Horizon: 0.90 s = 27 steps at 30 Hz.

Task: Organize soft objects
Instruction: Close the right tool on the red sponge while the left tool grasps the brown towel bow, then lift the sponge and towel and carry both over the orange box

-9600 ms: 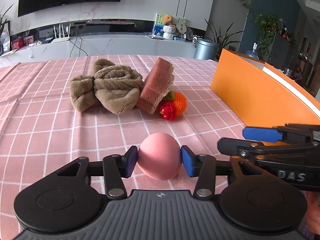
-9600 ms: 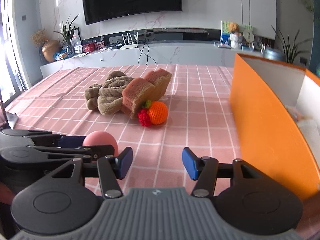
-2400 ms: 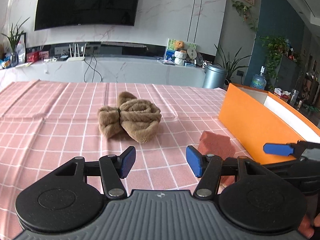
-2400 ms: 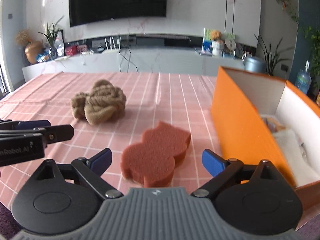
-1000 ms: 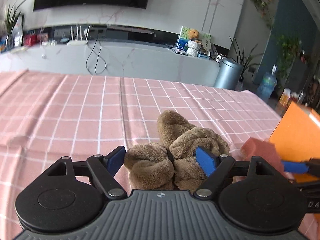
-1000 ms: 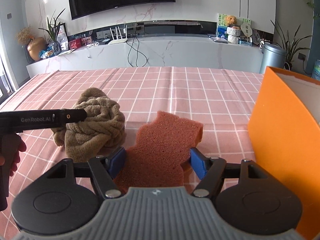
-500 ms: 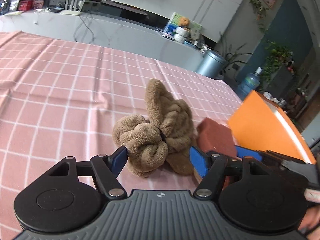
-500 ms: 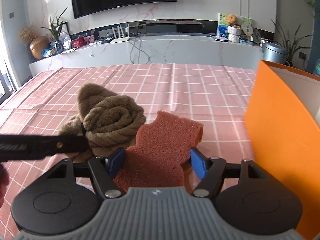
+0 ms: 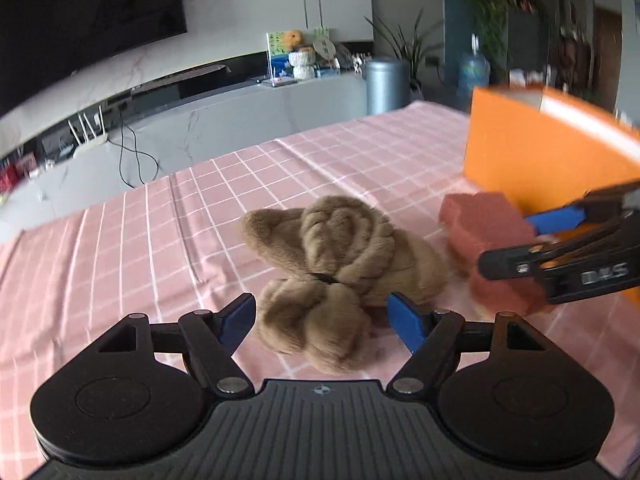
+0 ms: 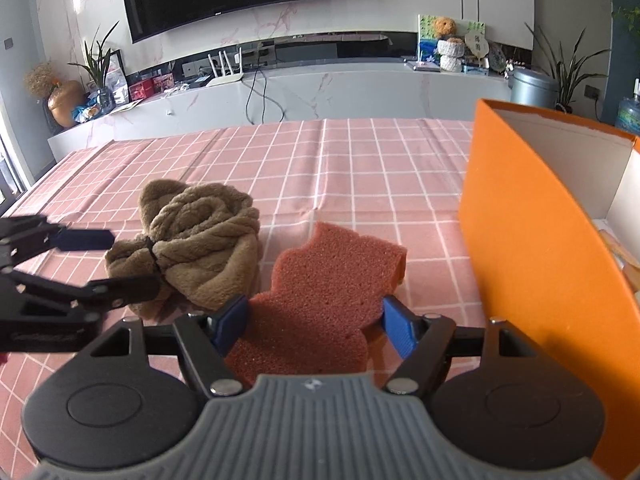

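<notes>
While the left gripper (image 9: 322, 318) straddles the near lobe of the brown plush towel (image 9: 340, 268), its jaws have just been opening and the pads stand clear of the fabric; the towel is bunched, bound by a dark band, lying on the pink checked surface (image 9: 160, 232); the right gripper (image 10: 314, 326) clamps the reddish porous sponge (image 10: 332, 276) beside the orange box (image 10: 532, 248).

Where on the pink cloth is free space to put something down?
Free: the far cloth behind the brown towel and red sponge, and its left part. Crowded: near the orange box, where towel, sponge and both grippers meet.
</notes>
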Available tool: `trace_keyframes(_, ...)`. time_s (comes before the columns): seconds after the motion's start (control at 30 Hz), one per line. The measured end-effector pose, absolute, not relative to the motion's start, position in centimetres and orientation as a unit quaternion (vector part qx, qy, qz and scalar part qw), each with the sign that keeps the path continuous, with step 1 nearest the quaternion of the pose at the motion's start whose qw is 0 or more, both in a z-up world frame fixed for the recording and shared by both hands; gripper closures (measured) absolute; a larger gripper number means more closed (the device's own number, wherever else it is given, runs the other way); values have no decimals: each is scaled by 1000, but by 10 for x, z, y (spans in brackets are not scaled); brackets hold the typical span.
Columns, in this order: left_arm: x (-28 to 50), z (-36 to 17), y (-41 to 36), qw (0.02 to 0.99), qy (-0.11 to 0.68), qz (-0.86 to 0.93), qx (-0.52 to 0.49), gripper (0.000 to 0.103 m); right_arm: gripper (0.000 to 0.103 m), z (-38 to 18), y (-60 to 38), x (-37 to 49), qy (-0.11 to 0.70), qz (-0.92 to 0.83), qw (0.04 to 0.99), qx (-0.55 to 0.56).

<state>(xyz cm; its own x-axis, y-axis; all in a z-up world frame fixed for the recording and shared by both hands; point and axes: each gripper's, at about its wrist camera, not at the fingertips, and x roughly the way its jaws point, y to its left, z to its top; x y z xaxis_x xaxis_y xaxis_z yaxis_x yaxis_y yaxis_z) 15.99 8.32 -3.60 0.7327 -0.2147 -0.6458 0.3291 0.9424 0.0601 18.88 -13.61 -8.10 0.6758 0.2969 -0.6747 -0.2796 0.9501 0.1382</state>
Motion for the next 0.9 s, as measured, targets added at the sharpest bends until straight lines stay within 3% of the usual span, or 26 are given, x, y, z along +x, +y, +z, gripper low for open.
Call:
trace_keyframes(0.23,175,-55,66,917,342,-152,141,16,23,-88,-125,188,374,175,911,-15)
trace_keyframes(0.37,177,-66,59,917,343,-137,151,30,15,-88,-120,185,369,180,911,-33)
trace_keyframes(0.47,176,-70,57,917,346,-124,155,37,15,-88,-113,183,363,176,914,-55)
trace_keyframes(0.67,172,-69,60,927,340,-96,127,49,27,-91,-108,177,348,172,916,-99)
trace_keyframes(0.9,158,-61,68,938,334,-73,63,53,37,-86,-112,173,348,179,915,-93)
